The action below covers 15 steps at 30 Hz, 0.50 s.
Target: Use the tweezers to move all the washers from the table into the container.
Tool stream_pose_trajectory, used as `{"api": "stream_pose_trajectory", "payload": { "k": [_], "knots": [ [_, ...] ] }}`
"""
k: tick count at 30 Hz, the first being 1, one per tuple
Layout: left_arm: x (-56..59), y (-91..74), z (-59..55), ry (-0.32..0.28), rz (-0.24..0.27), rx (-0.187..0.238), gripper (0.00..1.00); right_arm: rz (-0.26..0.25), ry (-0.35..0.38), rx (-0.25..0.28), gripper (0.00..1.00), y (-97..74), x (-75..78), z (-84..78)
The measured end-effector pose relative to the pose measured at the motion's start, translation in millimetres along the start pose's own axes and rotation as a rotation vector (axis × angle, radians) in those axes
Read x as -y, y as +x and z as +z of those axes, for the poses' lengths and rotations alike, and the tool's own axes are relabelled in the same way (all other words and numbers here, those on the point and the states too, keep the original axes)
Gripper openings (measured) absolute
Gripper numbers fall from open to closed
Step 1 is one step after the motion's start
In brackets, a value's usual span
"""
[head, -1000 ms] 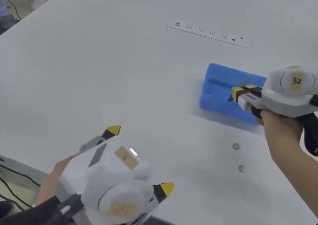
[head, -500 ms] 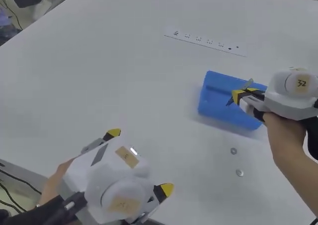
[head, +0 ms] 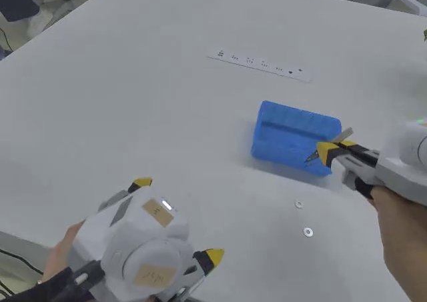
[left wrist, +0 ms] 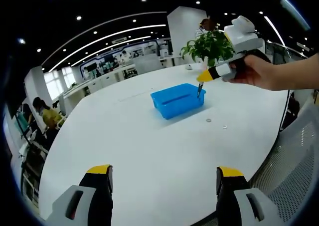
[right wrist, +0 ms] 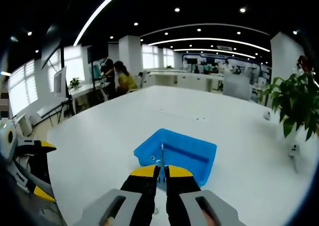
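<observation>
Now at the drop step, I judge — right gripper (head: 327, 152) clamped on the tweezers (right wrist: 162, 158), tips over the container (head: 287, 157); whether they carry a washer, cannot tell. Left gripper (head: 177, 218) jaws apart, idle. Two washers (head: 298, 204) lie on the table (head: 133, 102) just beside the container — next calls for a fine pinch.

Seeing a long white power strip (head: 260, 65) lying flat, a leafy green plant (right wrist: 294, 105) standing aside, a person in yellow (right wrist: 123, 76) sitting far off.

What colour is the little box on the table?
The container is bright blue, clearest in the head view.
</observation>
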<state>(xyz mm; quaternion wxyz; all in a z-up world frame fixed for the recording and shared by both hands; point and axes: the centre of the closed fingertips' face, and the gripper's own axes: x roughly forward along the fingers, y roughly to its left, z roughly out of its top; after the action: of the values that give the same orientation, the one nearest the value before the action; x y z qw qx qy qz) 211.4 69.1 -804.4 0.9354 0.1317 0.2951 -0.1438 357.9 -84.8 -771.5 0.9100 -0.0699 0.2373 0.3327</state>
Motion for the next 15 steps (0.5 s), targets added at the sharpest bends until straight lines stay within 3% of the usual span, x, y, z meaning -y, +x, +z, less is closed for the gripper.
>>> {"api": "stream_pose_trajectory", "payload": {
  "k": [4,8,15],
  "knots": [
    [0.7,0.8,-1.6,0.007,-0.002,-0.009,0.87,0.009,0.012,-0.050,0.03,-1.7,-7.7,-24.3],
    [1.0,0.8,-1.5,0.009,-0.003,-0.008,0.87,0.009,0.020,-0.083,0.03,4.1,-5.4,-39.5],
    [0.7,1.3,-3.2,0.011,-0.002,-0.019,0.87,0.012,0.022,-0.117,0.03,8.7,-2.6,-49.0]
  ]
}}
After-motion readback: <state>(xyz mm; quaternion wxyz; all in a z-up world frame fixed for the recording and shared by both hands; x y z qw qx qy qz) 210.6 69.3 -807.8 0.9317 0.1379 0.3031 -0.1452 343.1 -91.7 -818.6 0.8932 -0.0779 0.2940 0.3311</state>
